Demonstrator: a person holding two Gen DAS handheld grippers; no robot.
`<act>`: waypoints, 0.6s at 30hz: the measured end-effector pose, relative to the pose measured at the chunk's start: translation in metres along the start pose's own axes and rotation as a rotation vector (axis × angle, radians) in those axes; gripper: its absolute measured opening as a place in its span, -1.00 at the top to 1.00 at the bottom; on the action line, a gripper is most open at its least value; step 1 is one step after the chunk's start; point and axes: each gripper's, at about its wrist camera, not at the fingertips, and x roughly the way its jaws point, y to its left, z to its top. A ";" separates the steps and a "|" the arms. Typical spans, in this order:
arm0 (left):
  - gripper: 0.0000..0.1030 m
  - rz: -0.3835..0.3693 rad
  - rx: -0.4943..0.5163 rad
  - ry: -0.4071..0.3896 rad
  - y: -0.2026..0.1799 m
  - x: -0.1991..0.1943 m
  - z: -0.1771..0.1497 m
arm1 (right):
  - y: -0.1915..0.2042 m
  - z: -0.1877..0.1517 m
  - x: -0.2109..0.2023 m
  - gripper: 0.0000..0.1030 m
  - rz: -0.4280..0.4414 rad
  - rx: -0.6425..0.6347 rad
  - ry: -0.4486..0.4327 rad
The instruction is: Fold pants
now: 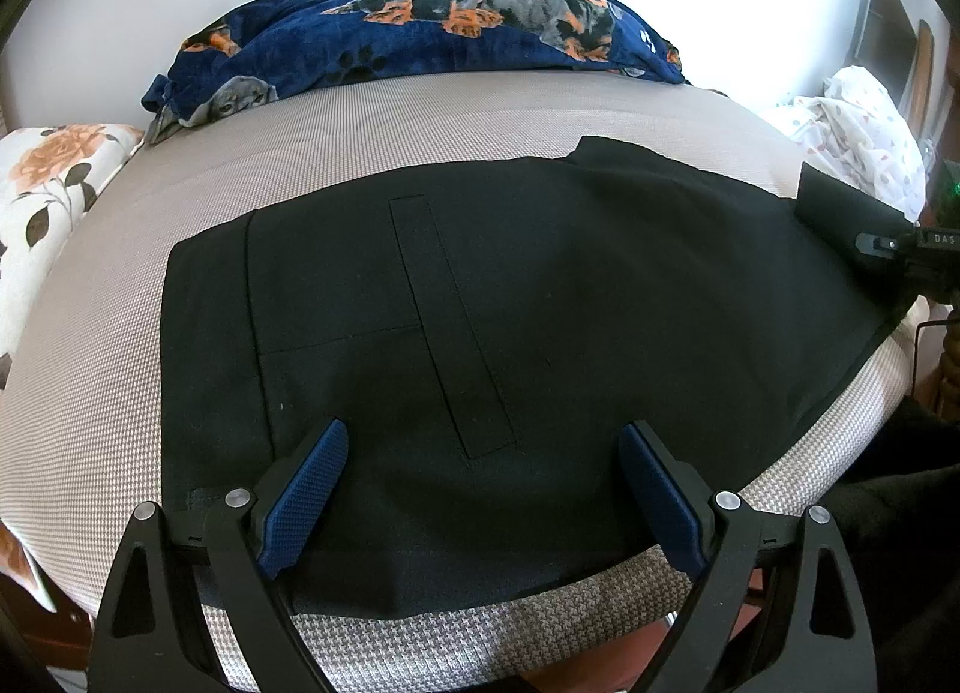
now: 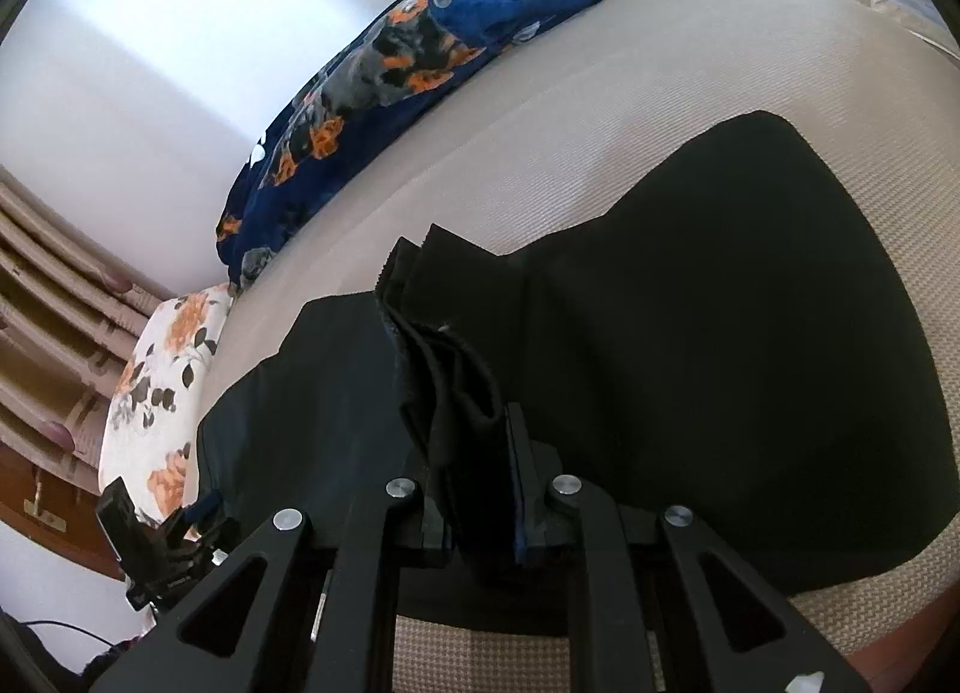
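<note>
Black pants (image 1: pixel 480 303) lie flat on the bed (image 1: pixel 420 111), waistband end near its front edge. R gripper (image 2: pixel 474 423), jaws clamped on bunched leg hems, lifts them, prob. to fold over. L gripper (image 1: pixel 483 489) w/ jaws wide apart, empty, above the seat.

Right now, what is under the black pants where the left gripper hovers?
The black pants lie flat on the beige woven mattress, which shows all around them. Whatever lies directly beneath the cloth is covered. The open left gripper holds nothing.
</note>
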 end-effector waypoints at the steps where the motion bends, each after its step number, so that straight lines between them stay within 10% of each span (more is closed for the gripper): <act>1: -0.78 0.000 0.000 0.000 0.000 -0.001 0.000 | 0.001 0.000 0.001 0.72 0.000 -0.004 0.004; 10: -0.79 0.000 0.000 0.000 0.000 0.000 -0.001 | 0.007 0.000 0.006 0.59 0.003 -0.025 0.029; 18: -0.79 0.001 0.000 -0.001 0.000 0.000 -0.001 | 0.006 -0.002 0.009 -0.05 0.128 0.037 0.059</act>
